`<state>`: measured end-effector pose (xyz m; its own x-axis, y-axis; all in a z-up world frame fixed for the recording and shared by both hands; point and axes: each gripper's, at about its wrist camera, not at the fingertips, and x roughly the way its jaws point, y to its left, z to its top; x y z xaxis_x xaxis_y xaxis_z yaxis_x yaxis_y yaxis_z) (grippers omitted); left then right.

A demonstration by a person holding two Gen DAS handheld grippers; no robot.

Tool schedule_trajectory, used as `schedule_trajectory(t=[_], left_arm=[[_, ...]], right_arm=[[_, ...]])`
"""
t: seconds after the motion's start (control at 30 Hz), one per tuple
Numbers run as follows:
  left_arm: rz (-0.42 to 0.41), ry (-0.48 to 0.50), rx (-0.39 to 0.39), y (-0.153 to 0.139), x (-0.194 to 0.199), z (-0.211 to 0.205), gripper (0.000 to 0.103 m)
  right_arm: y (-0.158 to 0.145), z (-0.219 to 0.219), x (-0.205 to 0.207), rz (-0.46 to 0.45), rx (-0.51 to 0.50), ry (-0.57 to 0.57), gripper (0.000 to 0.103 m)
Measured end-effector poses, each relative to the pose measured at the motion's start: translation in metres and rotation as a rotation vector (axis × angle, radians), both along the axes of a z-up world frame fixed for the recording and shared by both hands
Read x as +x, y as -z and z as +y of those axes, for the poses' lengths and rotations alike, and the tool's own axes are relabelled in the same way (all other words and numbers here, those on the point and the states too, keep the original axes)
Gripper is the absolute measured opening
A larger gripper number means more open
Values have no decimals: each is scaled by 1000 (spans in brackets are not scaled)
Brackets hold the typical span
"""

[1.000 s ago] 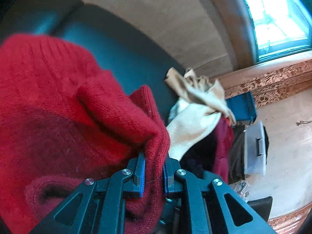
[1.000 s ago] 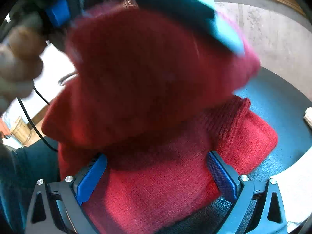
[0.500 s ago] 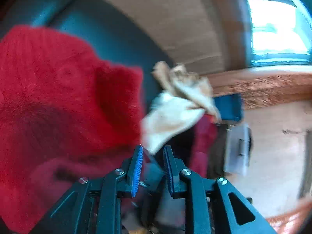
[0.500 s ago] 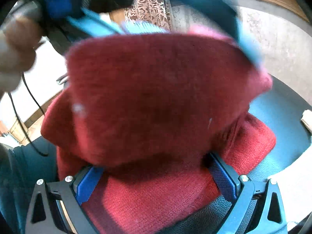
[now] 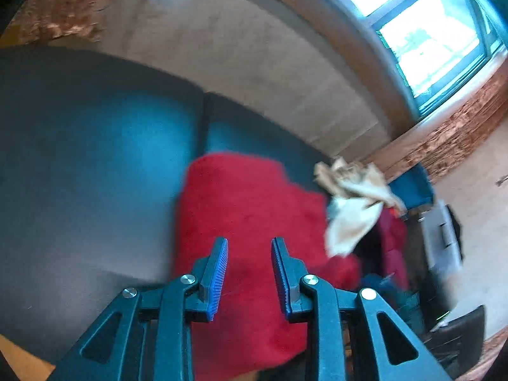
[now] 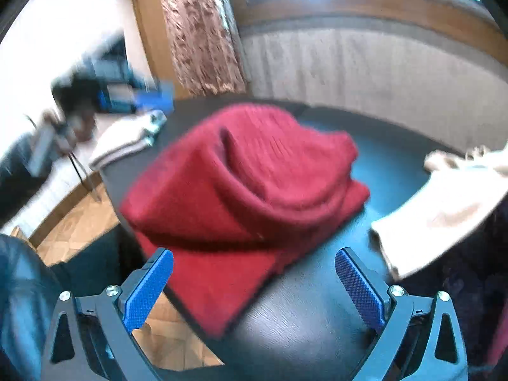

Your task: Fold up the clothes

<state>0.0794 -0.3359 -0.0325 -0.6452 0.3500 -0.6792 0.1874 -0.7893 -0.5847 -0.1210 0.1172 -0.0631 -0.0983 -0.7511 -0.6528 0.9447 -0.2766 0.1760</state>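
A red knit sweater (image 6: 247,184) lies folded over on a dark leather seat (image 6: 317,311), one edge hanging past the seat's front. My right gripper (image 6: 254,282) stands wide open just short of it, with nothing between its fingers. In the left wrist view the same red sweater (image 5: 241,209) lies on the dark seat (image 5: 95,171). My left gripper (image 5: 249,270) is open above the sweater's near part, with an empty gap between its blue pads.
A heap of cream and beige clothes (image 5: 352,203) lies right of the sweater, with a dark red garment (image 5: 392,238) and a pale plastic box (image 5: 441,235) beyond. A folded light garment (image 6: 127,143) lies at the seat's far left. Wooden floor (image 6: 76,225) shows below.
My left gripper let go of the sweater's edge and drew back and up. The lifted flap dropped onto the rest, and the sweater now lies folded. The right gripper backed away, still open.
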Motion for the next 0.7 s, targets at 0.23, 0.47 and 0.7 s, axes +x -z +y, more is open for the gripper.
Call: schedule_trajectory(t=[0.23, 0.47, 0.7], left_arm=[[36, 31, 43, 25, 25, -10, 27], [94, 146, 37, 26, 24, 10, 28], [109, 263, -5, 30, 16, 41, 29]], right_arm=[[-2, -106, -4, -40, 80, -97, 78], [27, -124, 12, -108, 278, -138, 13], [86, -46, 18, -339, 237, 55, 11]])
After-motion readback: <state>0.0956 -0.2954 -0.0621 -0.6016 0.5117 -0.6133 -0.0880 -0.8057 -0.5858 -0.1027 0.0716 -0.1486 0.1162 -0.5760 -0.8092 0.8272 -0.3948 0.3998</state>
